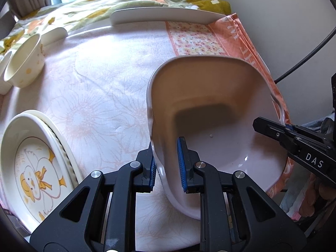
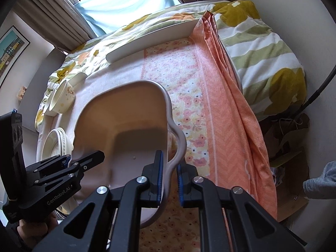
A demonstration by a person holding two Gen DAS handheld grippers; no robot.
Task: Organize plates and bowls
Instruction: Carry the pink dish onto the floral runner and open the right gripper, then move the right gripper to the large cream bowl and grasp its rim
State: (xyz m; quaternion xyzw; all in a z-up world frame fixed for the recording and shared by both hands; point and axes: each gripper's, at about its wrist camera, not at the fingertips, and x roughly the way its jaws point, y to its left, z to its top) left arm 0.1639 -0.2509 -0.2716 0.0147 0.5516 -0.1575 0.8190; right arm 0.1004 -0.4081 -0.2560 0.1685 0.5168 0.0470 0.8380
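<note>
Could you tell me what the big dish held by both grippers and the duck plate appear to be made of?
The big dish looks like glazed ceramic: pale, smooth, thick-rimmed, with a small glint inside. The duck plate also looks glazed ceramic, cream with a printed duck and a ribbed rim. Melamine can't be excluded for either.

Surface: a desk [image 1: 100, 88] covered by a pale floral cloth, with an orange flowered cloth [image 1: 195, 40] along its right side.
Near left: stacked duck-print plates [image 1: 35, 168] at the edge.
Far left: a small cream bowl [image 1: 25, 63], tilted, leaning on other white dishes.
Far edge: a long white plate [image 1: 163, 14], partly on a green-and-yellow flowered blanket [image 2: 262, 48].
Right of centre: a large pale dish [image 1: 210, 113], tilted; whether it touches the cloth cannot be told.
</note>
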